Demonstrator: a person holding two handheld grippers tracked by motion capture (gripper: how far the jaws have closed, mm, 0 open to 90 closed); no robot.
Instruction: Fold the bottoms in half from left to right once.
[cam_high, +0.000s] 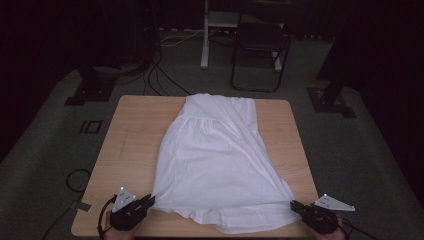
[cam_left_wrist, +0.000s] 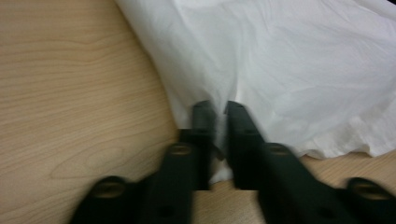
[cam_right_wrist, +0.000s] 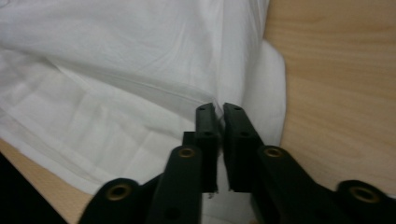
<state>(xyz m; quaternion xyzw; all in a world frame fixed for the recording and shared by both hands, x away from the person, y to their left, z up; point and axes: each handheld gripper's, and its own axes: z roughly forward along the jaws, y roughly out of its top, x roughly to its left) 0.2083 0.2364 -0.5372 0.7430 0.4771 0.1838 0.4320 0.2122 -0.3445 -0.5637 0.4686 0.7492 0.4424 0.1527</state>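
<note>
White dress lies flat on the table, waist at the far edge, hem near the person. Left gripper and right gripper each pinch a hem corner, jaws nearly closed on cloth, likely to spread it taut; creases fan across the skirt.

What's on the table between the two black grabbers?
In the high view, the near hem of the white dress runs across the table from the left gripper to the right gripper. Each gripper's jaws pinch a corner.
</note>
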